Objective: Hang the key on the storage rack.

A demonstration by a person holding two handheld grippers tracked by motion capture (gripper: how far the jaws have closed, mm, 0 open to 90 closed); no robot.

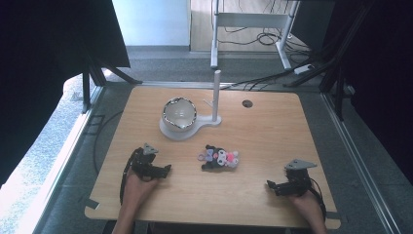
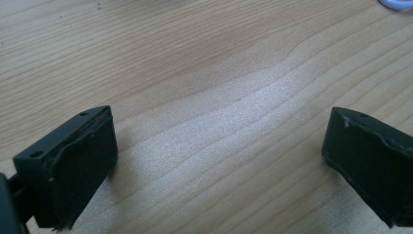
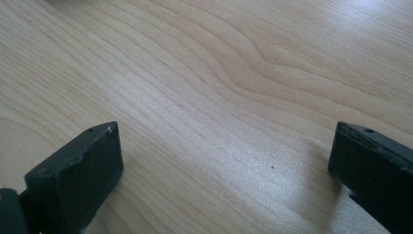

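Note:
A small heap of little black, pink, purple and white items (image 1: 220, 158) lies at the middle of the wooden table (image 1: 272, 141). Behind it a pale bowl with a dark rim (image 1: 179, 113) sits on a white base (image 1: 168, 131) that carries an upright white post (image 1: 216, 95). My left gripper (image 1: 164, 170) rests near the front left, jaws pointing right toward the heap. In its own view the left gripper (image 2: 219, 131) stands open over bare wood. My right gripper (image 1: 271, 185) rests at the front right, pointing left. Seen along its own jaws, the right gripper (image 3: 226, 141) is open with nothing between the fingers.
A round cable hole (image 1: 247, 103) sits near the table's far edge. A lilac-white edge (image 2: 397, 4) peeks in at the top right of the left gripper view. Beyond the table stand a white frame leg (image 1: 214, 34) and cables on the floor (image 1: 272, 39).

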